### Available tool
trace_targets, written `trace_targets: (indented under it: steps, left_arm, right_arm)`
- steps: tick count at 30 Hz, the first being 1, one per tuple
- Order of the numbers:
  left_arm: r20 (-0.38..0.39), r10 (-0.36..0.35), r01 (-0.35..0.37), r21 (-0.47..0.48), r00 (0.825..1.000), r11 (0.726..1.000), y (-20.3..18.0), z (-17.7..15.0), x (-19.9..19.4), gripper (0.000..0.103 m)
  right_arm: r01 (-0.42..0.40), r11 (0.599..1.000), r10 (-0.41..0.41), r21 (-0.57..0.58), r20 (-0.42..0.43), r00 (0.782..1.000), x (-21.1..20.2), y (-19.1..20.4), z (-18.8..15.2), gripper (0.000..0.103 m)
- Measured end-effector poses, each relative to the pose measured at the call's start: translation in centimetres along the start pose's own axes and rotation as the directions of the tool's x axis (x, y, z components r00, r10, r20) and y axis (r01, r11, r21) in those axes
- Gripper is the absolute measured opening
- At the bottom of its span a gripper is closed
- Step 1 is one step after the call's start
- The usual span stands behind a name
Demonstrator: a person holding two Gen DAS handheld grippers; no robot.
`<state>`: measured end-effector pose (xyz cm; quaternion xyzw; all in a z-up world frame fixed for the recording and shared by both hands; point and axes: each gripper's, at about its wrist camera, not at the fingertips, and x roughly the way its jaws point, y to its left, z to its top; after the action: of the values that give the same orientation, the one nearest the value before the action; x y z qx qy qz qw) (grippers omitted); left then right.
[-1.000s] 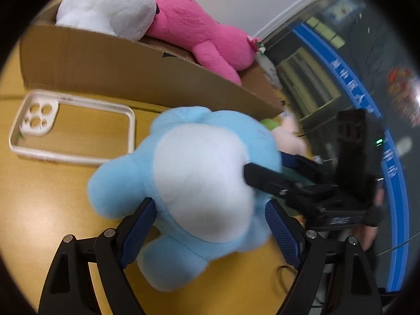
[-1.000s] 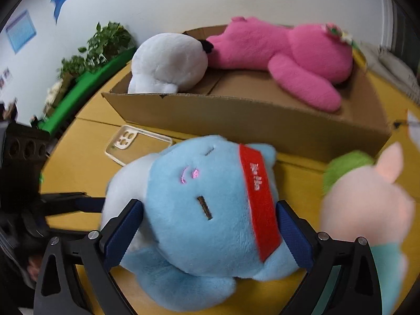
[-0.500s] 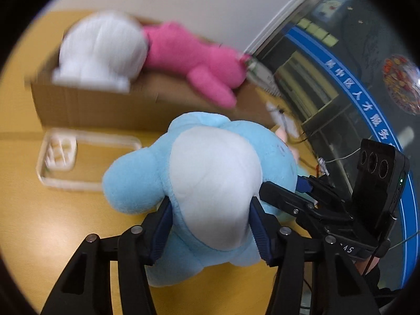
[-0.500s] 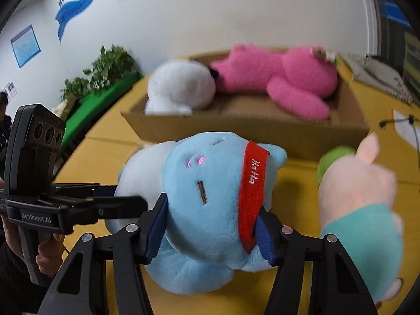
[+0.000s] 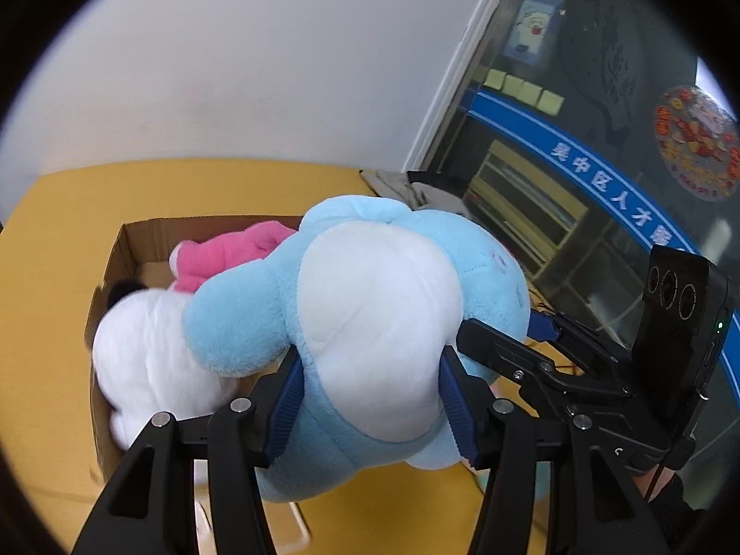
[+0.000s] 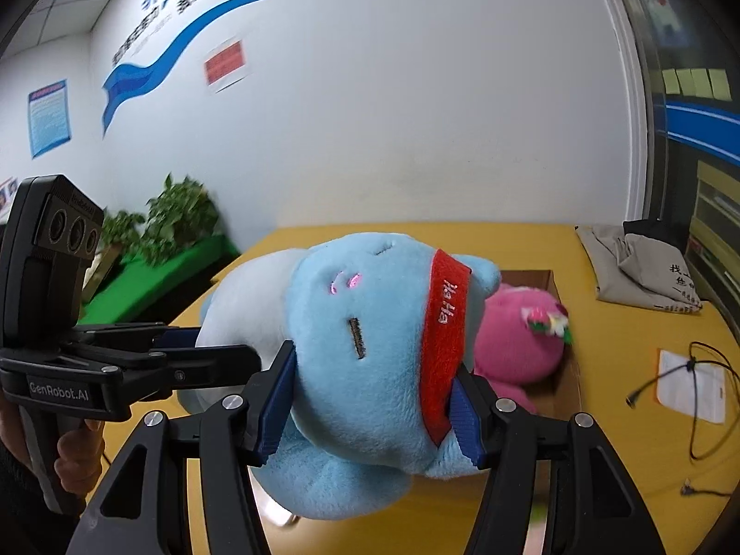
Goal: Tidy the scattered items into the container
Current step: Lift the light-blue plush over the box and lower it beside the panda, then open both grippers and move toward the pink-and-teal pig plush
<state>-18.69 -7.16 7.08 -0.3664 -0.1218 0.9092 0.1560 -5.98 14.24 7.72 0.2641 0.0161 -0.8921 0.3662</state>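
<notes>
Both grippers hold one big light-blue plush toy (image 5: 379,319) in the air above the cardboard box (image 5: 134,236). My left gripper (image 5: 370,402) is shut on its white belly end. My right gripper (image 6: 370,397) is shut on its head, by the red headband (image 6: 444,337). The box holds a white plush (image 5: 148,356) and a pink plush (image 5: 222,259); the pink one also shows in the right wrist view (image 6: 518,337). The blue toy hides most of the box.
The yellow table (image 6: 610,416) carries a grey cloth bag (image 6: 647,263), a white paper slip with a black cable (image 6: 689,384) at the right, and a clear phone case edge (image 5: 296,527) below the toy. Green plants (image 6: 175,222) stand at the far left by the wall.
Both grippers closed on the blue plush and lifted it off the table, up and over the box. The box now lies lower in both views.
</notes>
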Motion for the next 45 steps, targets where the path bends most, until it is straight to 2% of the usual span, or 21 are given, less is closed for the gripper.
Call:
trace_targets:
  steps: [2, 5, 10, 13, 15, 16, 18, 21, 25, 28, 30, 33, 36, 39, 45]
  left_arm:
    - [-0.026, -0.005, 0.004, -0.037, 1.000, 0.999, 1.6, 0.4, 2.5, 0.055]
    - [-0.059, 0.008, -0.014, -0.110, 0.998, 0.994, 3.8, -0.3, 5.6, 0.055]
    - [-0.098, 0.053, -0.072, -0.206, 0.994, 0.976, 5.4, -3.3, 8.8, 0.055]
    - [-0.137, 0.082, -0.111, -0.216, 0.987, 0.970, 6.5, -4.3, 11.0, 0.054]
    - [-0.185, 0.103, -0.138, -0.187, 0.977, 0.973, 6.9, -5.0, 12.6, 0.054]
    - [-0.215, 0.089, -0.132, -0.194, 0.973, 0.972, 7.4, -5.7, 13.5, 0.054]
    - [-0.224, 0.072, -0.119, -0.204, 0.972, 0.972, 7.9, -6.6, 14.0, 0.055]
    - [-0.215, 0.066, -0.110, -0.202, 0.974, 0.973, 7.9, -7.0, 13.1, 0.057]
    - [-0.199, 0.047, -0.088, -0.203, 0.979, 0.975, 7.6, -8.0, 10.8, 0.060]
    - [-0.127, 0.131, -0.152, -0.174, 0.983, 0.973, 6.3, -8.3, 6.9, 0.060]
    - [-0.069, 0.184, -0.193, -0.145, 0.980, 0.970, 5.3, -8.1, 4.4, 0.063]
    - [0.011, 0.269, -0.267, -0.107, 0.963, 0.958, 3.9, -7.3, 0.9, 0.079]
    - [0.077, 0.328, -0.322, -0.083, 0.941, 0.943, 2.6, -6.8, -2.2, 0.079]
    - [0.101, 0.351, -0.345, -0.070, 0.931, 0.936, 1.6, -6.7, -3.8, 0.079]
    - [0.123, 0.347, -0.342, -0.058, 0.930, 0.938, 0.4, -6.8, -4.8, 0.079]
  right_arm:
    - [0.000, 1.000, 0.000, 0.013, -0.013, 1.000, 2.4, -1.1, 0.4, 0.064]
    - [-0.016, 1.000, 0.018, 0.016, -0.076, 0.997, 6.6, -2.9, 0.0, 0.064]
    - [-0.058, 0.998, 0.055, -0.009, -0.187, 0.981, 11.4, -4.2, -2.1, 0.064]
    - [-0.053, 0.999, 0.055, 0.011, -0.251, 0.966, 13.7, -5.1, -3.7, 0.065]
    - [-0.023, 1.000, 0.027, 0.017, -0.286, 0.958, 14.8, -5.3, -5.1, 0.065]
    - [0.002, 1.000, 0.002, 0.012, -0.305, 0.952, 15.2, -5.2, -5.8, 0.065]
    - [0.023, 0.999, -0.011, 0.034, -0.333, 0.943, 15.6, -5.8, -6.8, 0.065]
    - [0.036, 0.999, -0.023, 0.033, -0.327, 0.945, 15.1, -5.7, -7.3, 0.068]
    - [0.041, 0.998, -0.025, 0.041, -0.329, 0.944, 14.1, -5.5, -7.5, 0.088]
    - [0.065, 0.998, -0.055, 0.022, -0.298, 0.953, 12.0, -5.1, -7.3, 0.103]
    - [0.088, 0.996, -0.092, -0.028, -0.247, 0.965, 10.3, -4.0, -6.4, 0.103]
    - [0.117, 0.989, -0.132, -0.088, -0.186, 0.974, 7.7, -2.4, -5.1, 0.103]
    - [0.151, 0.982, -0.167, -0.115, -0.141, 0.976, 5.6, -1.0, -3.9, 0.103]
    - [0.195, 0.971, -0.211, -0.140, -0.103, 0.972, 4.0, 0.4, -3.3, 0.103]
    - [0.252, 0.959, -0.260, -0.127, -0.056, 0.964, 0.8, 1.7, -3.0, 0.103]
